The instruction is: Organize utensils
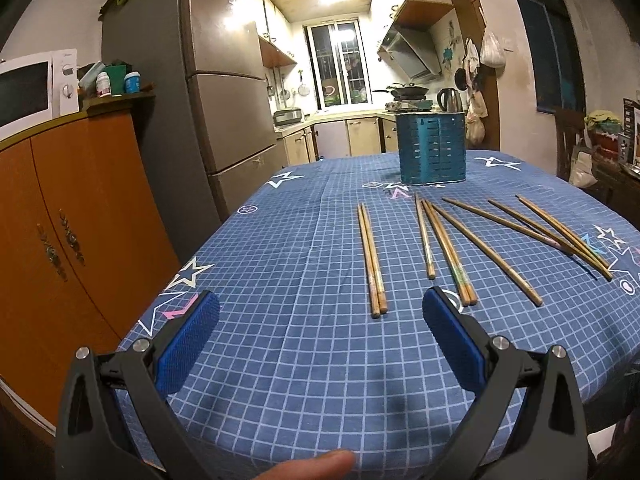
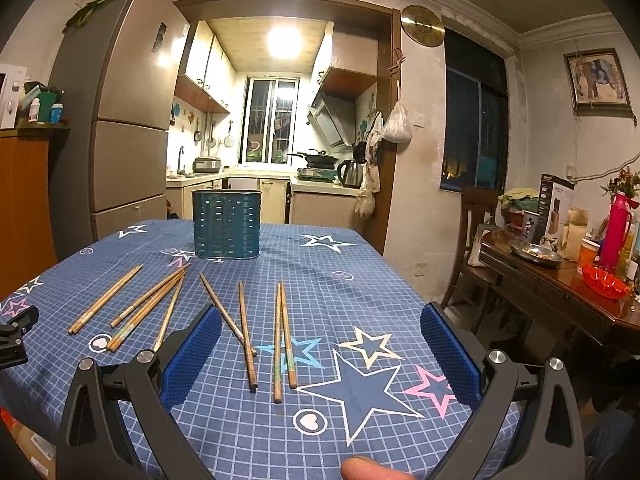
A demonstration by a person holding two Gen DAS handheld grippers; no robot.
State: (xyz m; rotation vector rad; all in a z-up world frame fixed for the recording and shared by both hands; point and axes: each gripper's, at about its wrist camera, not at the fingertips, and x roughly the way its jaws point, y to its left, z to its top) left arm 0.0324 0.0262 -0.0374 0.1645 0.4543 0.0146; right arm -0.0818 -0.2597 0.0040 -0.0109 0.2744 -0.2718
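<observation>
Several wooden chopsticks lie loose on a table with a blue checked star cloth (image 1: 280, 264). In the left wrist view a pair (image 1: 372, 260) lies just ahead of my open, empty left gripper (image 1: 320, 312), with more chopsticks (image 1: 448, 252) fanned out to the right. A teal slotted utensil holder (image 1: 432, 148) stands upright at the far side. In the right wrist view my right gripper (image 2: 320, 332) is open and empty, held above a chopstick pair (image 2: 282, 340) and a crossed pair (image 2: 240, 328). The holder (image 2: 226, 224) stands beyond, and more chopsticks (image 2: 140, 308) lie to the left.
An orange cabinet (image 1: 60, 240) with a microwave (image 1: 36, 88) stands left of the table, with a grey fridge (image 1: 224, 92) behind it. A dark side table (image 2: 560, 292) with a pink flask (image 2: 616, 232), bowls and boxes stands to the right, behind a chair (image 2: 476, 216). The left gripper's edge (image 2: 16, 332) shows at the left.
</observation>
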